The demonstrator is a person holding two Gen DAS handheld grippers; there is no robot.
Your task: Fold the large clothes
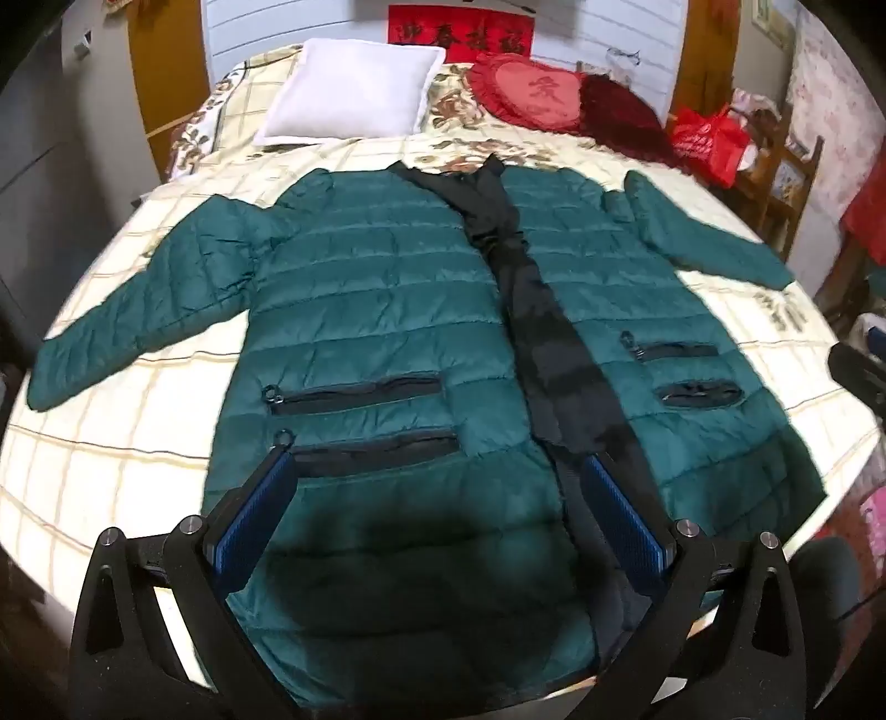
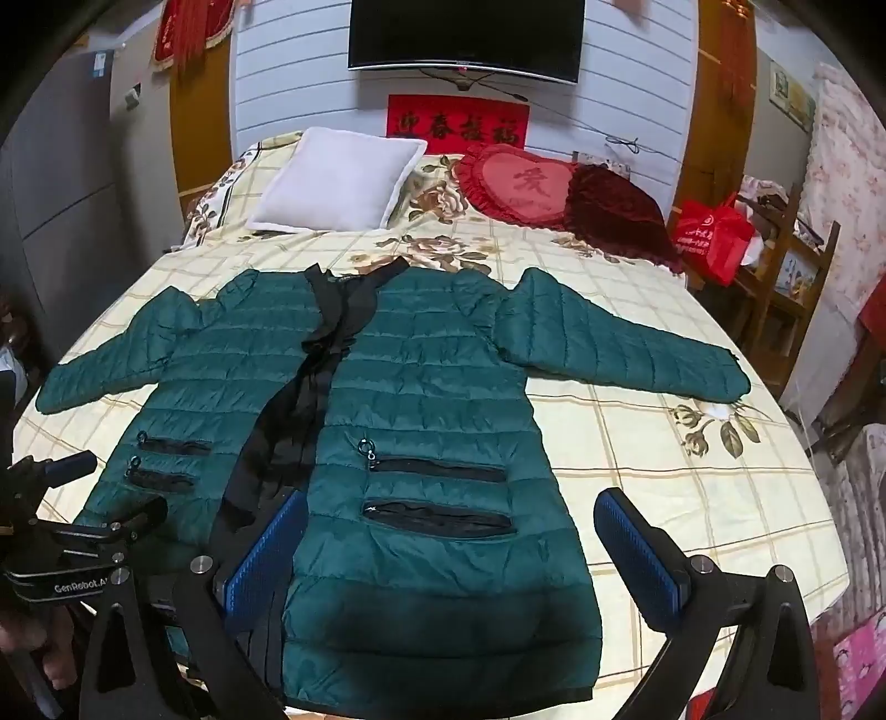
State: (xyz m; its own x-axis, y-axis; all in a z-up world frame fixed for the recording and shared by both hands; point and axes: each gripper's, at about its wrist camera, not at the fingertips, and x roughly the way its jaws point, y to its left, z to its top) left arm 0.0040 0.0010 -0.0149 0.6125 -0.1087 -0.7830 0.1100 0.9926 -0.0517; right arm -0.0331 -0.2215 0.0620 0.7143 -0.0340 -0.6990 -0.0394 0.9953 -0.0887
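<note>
A long dark green quilted jacket (image 1: pixel 387 310) lies flat and face up on the bed, sleeves spread out, a black strip down its open front. It also shows in the right wrist view (image 2: pixel 432 399). My left gripper (image 1: pixel 437 476) is open above the jacket's lower left panel, near the zip pockets, holding nothing. My right gripper (image 2: pixel 451 512) is open above the lower right panel near the hem, holding nothing. The left gripper also appears at the left edge of the right wrist view (image 2: pixel 83 498).
The bed (image 2: pixel 664 498) has a cream checked floral cover. A white pillow (image 2: pixel 338 177), a red heart cushion (image 2: pixel 520 183) and a dark red cushion (image 2: pixel 614 213) lie at the head. A red bag (image 2: pixel 714 232) sits on a wooden shelf at right. A TV (image 2: pixel 465 33) hangs on the wall.
</note>
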